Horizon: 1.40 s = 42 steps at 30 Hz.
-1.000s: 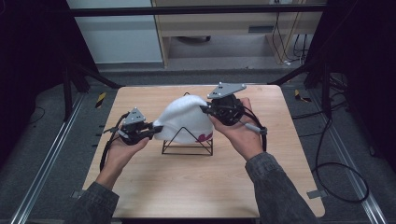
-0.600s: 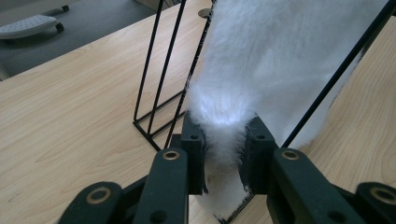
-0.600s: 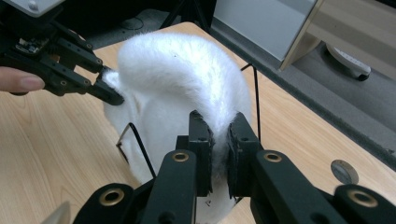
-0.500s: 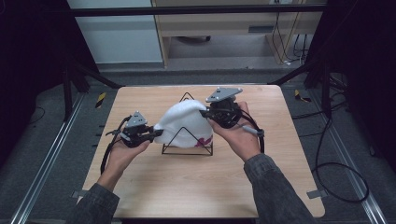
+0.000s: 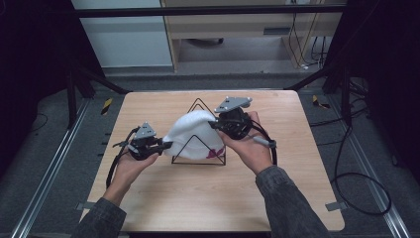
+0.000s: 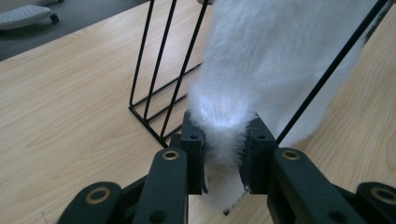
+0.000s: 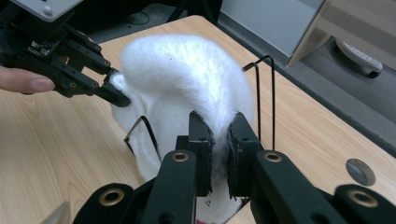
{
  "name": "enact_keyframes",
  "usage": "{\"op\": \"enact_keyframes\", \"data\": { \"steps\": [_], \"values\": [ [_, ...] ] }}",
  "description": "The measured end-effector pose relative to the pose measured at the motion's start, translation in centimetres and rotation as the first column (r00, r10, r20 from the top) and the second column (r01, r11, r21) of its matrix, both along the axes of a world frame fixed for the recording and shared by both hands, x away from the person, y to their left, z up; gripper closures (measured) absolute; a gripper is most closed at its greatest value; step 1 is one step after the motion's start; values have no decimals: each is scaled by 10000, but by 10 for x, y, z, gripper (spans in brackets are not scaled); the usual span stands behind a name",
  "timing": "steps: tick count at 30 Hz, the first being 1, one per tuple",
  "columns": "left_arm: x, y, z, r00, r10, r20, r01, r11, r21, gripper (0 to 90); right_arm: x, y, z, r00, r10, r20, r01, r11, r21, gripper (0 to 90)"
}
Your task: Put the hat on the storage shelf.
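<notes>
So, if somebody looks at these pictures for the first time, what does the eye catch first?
First, the fluffy white cloth at the middle of the wooden table, draped over a black wire rack with triangular ends. Next, the two grippers pinching it from opposite sides: the left gripper is shut on one edge, and the right gripper is shut on the other.

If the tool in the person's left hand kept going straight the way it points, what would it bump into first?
The left tool is already shut on the white fluffy cloth, so it would push into that first. Just behind, probably, come the black wire rack's bars, though depth is hard to judge.
</notes>
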<state>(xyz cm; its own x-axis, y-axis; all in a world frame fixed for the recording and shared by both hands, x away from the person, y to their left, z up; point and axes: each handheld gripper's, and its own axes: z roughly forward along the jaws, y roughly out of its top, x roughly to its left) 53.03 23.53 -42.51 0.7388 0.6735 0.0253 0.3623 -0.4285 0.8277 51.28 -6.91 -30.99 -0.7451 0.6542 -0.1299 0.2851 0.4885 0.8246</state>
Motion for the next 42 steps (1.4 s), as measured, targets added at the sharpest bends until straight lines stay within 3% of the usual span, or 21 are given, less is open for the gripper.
{"op": "enact_keyframes", "data": {
  "steps": [18, 42],
  "values": [
    [-3, 3, -18, 9997, -7, -237, 9, 10000, 96, 736, 0, 9, -15, 9992, 174, -350, -182, 9996, -236, 820],
    [-2, 6, -25, 9994, 20, -340, -13, 9998, 189, 736, 1, 10, -25, 9985, 139, -527, -147, 9998, -131, 796]
  ]
}}
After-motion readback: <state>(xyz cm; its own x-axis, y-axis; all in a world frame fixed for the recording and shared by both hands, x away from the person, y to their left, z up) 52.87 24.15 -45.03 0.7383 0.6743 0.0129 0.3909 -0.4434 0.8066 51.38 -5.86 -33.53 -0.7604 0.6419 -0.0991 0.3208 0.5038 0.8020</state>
